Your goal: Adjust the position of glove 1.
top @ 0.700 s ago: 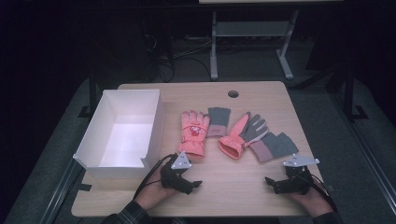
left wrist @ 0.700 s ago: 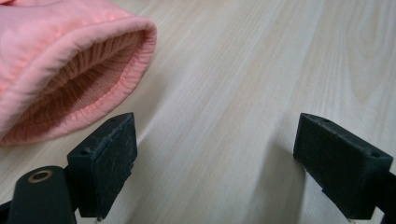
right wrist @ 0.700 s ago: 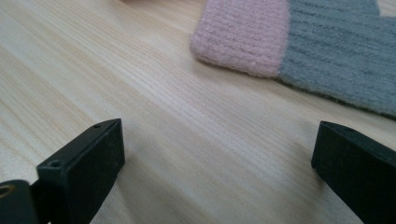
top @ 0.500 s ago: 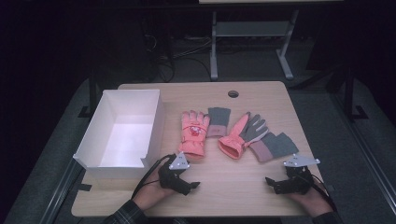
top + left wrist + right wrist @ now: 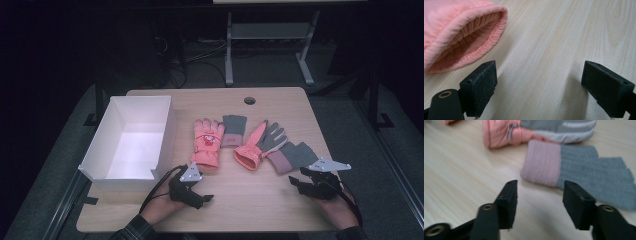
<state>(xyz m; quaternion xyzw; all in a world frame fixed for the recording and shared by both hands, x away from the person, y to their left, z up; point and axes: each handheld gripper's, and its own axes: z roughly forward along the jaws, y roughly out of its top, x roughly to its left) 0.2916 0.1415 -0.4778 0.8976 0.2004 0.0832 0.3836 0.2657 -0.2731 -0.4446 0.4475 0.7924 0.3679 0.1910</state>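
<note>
Your left gripper (image 5: pixel 204 198) sat low over the wooden table (image 5: pixel 260 210), near its front edge, with its jaws spread wide and nothing between them but bare wood. In the left gripper view the same gripper (image 5: pixel 537 87) showed both pads clear of everything: the open cuff of the pink glove (image 5: pixel 456 37) lay just beyond and to the side of the left-hand jaw, close to it but not touching. From above, that pink glove (image 5: pixel 207 145) lay flat just ahead of your left gripper, cuff toward you, beside the white box (image 5: pixel 97 160), with a grey knitted liner (image 5: pixel 234 129) touching its far side.

Your right gripper (image 5: pixel 300 184) rested near the table's front right corner, its jaws held partly apart and gripping nothing. In the right gripper view the gripper (image 5: pixel 539 197) pointed at the pink cuff of the grey fingerless liner (image 5: pixel 579 168), which lay on the wood just past the jaw tips, the cuff's near edge lining up with the gap between them; the pads did not touch it. Behind that liner, the second pink glove (image 5: pixel 504 132) lay grey palm upward. In the high view this glove (image 5: pixel 257 145) rested against the fingerless liner (image 5: pixel 292 156), both just ahead of your right gripper.
</note>
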